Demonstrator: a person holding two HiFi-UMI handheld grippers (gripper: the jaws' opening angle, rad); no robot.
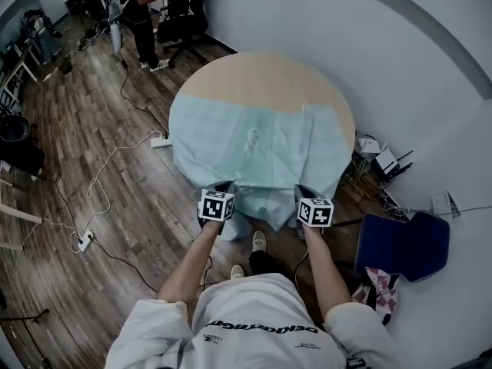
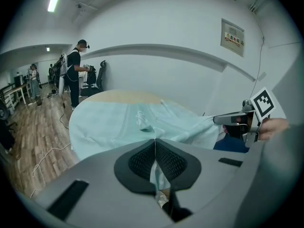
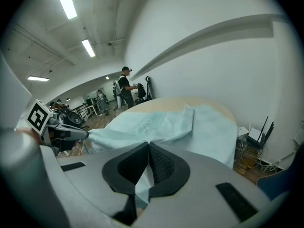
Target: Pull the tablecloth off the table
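Left gripper (image 1: 228, 186) and right gripper (image 1: 300, 191), both mine, pinch the near hem of the pale green tablecloth (image 1: 261, 148), which lies half off the round surface (image 1: 269, 79). It looks light and limp, likely to bunch, so I'd hold the hem wide apart.

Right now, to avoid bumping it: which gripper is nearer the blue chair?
Right. The right gripper, gripping the tablecloth, stands just left of the blue chair; the left gripper is farther left.
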